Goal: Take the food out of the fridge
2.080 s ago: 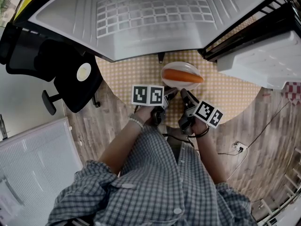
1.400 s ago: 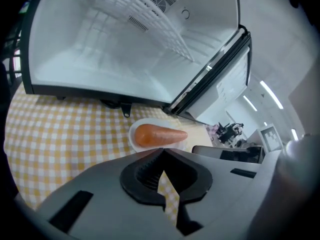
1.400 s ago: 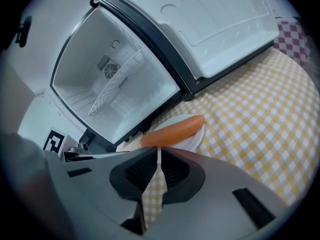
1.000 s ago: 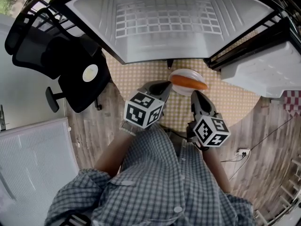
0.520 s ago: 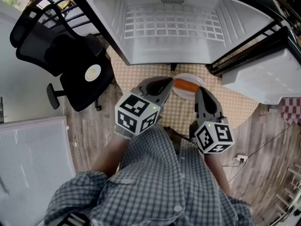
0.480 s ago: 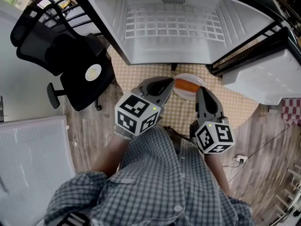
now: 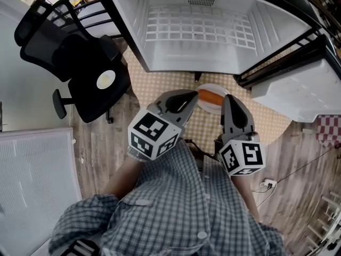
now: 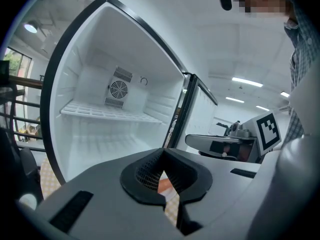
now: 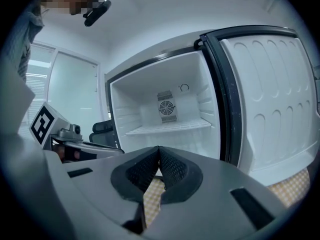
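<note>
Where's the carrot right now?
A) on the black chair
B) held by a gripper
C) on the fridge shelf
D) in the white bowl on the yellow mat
D: the carrot lies in the white bowl on the yellow mat, in front of the open fridge.

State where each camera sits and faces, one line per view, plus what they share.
Head view: on the head, steeply down at fridge, plate, left gripper, right gripper; shirt shows.
Left gripper view: on that gripper, forward into the fridge; its shut jaws and the shirt show.
Right gripper view: on that gripper, toward fridge and door; its shut jaws show.
Shared: the fridge interior, in all three.
</note>
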The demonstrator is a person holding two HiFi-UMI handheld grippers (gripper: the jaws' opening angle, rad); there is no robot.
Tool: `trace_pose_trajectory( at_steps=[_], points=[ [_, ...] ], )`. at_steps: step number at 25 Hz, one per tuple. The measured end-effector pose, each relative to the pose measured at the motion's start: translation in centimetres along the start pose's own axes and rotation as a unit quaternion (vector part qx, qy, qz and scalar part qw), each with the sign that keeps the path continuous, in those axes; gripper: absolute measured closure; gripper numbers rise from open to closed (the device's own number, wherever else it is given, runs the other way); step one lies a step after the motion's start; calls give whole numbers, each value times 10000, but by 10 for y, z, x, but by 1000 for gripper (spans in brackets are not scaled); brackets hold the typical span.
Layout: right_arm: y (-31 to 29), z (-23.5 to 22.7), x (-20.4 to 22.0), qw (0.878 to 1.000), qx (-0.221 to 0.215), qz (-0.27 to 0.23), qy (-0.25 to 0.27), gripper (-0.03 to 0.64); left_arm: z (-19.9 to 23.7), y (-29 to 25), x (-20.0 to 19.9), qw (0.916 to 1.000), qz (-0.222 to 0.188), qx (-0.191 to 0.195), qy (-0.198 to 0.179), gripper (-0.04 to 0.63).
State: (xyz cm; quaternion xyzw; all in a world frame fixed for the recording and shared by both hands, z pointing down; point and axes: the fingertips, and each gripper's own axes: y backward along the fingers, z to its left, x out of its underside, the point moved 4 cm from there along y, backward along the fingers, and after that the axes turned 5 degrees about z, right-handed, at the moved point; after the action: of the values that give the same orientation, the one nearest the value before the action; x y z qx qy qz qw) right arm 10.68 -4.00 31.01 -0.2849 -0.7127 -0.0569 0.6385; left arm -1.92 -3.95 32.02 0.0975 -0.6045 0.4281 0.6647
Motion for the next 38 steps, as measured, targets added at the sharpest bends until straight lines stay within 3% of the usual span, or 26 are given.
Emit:
trace_pose_trajectory(
  at_steps=[38],
  points=[
    [-4, 8, 13, 9995, -157, 238, -144, 607, -9, -2, 7, 9996, 98, 269, -40, 591]
  ],
)
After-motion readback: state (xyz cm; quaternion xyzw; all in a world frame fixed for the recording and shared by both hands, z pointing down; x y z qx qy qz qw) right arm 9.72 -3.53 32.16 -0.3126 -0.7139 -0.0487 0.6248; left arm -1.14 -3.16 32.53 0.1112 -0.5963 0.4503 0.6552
